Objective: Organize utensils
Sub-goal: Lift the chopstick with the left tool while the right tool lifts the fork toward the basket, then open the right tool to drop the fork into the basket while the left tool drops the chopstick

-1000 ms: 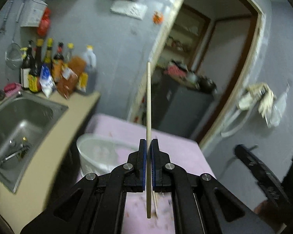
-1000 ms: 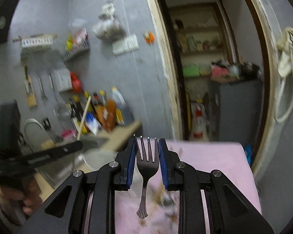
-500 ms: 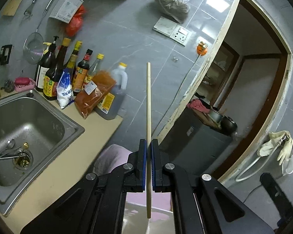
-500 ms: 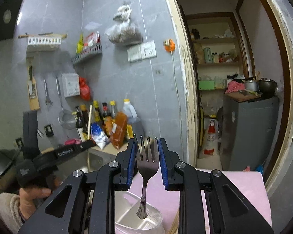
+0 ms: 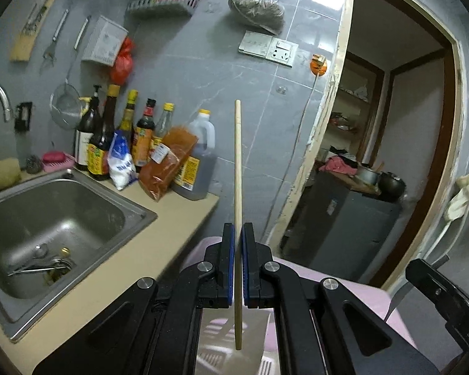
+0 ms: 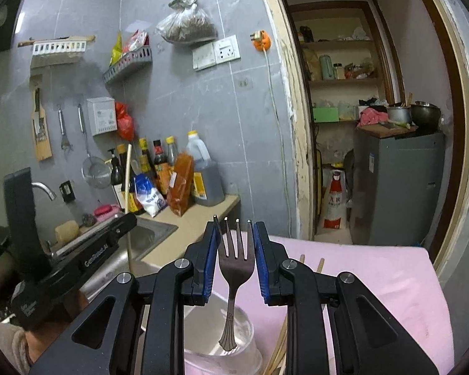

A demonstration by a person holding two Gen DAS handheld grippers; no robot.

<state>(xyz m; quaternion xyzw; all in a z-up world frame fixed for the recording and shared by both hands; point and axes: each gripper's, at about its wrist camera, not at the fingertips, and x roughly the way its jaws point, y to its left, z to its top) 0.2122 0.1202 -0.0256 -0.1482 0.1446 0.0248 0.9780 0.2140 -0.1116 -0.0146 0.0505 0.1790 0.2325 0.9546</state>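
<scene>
My left gripper (image 5: 238,229) is shut on a wooden chopstick (image 5: 238,168), held upright, its lower end hanging over a clear plastic holder (image 5: 215,337) below the fingers. My right gripper (image 6: 234,228) is shut on a metal fork (image 6: 236,262), tines up, handle hanging over the same clear holder (image 6: 244,343) on the pink table (image 6: 375,278). In the right wrist view the left gripper (image 6: 78,253) with its chopstick (image 6: 127,193) is at the left. Loose chopsticks (image 6: 278,353) lie on the table under the right fingers.
A steel sink (image 5: 56,218) and beige counter (image 5: 147,259) lie to the left, with sauce bottles and bags (image 5: 147,150) against the grey tiled wall. An open doorway (image 6: 359,125) with a grey cabinet (image 6: 397,187) is at the right.
Both grippers have risen and tilted upward, so the wall and shelves fill the views. Each keeps hold of its utensil above the clear holder.
</scene>
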